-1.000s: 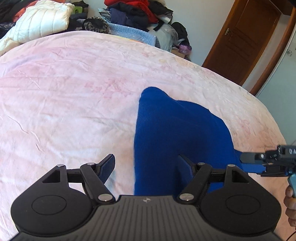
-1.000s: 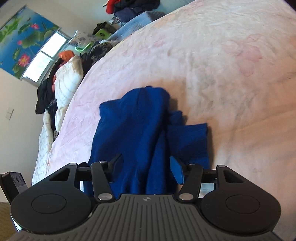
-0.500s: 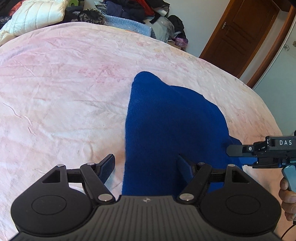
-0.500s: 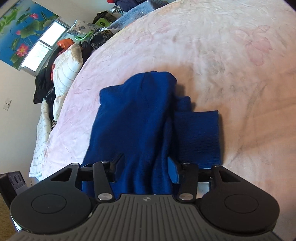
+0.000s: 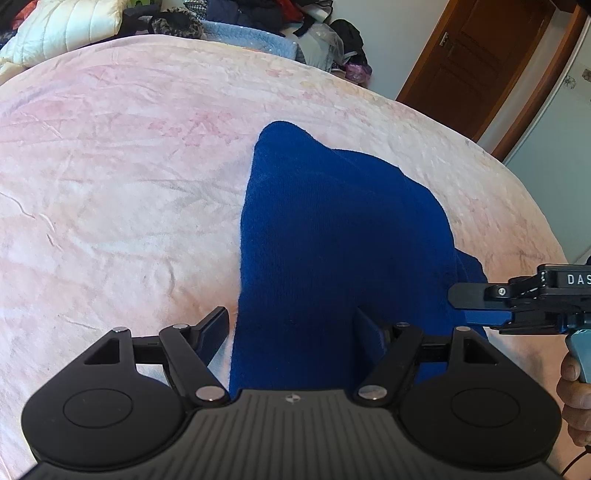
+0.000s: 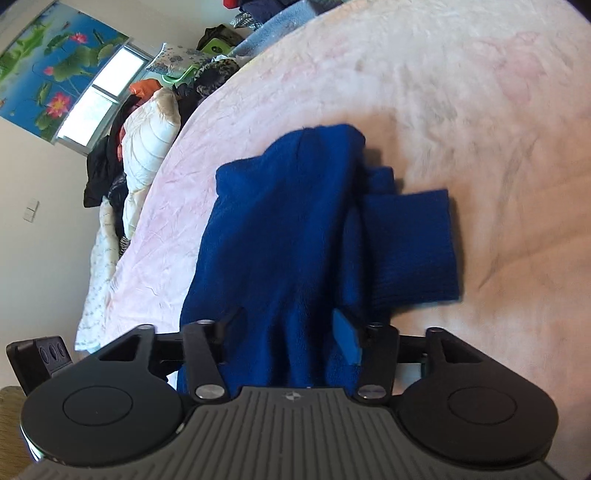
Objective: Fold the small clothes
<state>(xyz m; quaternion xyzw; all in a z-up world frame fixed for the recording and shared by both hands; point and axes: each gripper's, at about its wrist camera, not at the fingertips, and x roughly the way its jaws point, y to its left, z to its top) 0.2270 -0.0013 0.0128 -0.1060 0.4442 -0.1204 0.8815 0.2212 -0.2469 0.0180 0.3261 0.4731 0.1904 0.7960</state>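
A dark blue knit sweater [image 5: 332, 240] lies on the pink bedspread [image 5: 110, 203], partly folded lengthwise; in the right wrist view [image 6: 280, 229] one sleeve with its ribbed cuff [image 6: 417, 251] sticks out to the right. My left gripper [image 5: 291, 325] is open, its fingers straddling the sweater's near left edge. My right gripper [image 6: 288, 325] is open over the near edge of the sweater, cloth between its fingers; it also shows in the left wrist view [image 5: 517, 306] at the right, held by a hand.
A heap of clothes and a white quilted jacket [image 5: 66, 26] lies along the bed's far edge. A brown door [image 5: 480, 62] stands at the far right. A window with a lotus curtain [image 6: 74, 74] shows in the right wrist view.
Both grippers have moved closer in over the sweater's near edge. The right gripper's fingers have narrowed somewhat around the cloth. The sweater itself has kept its place.
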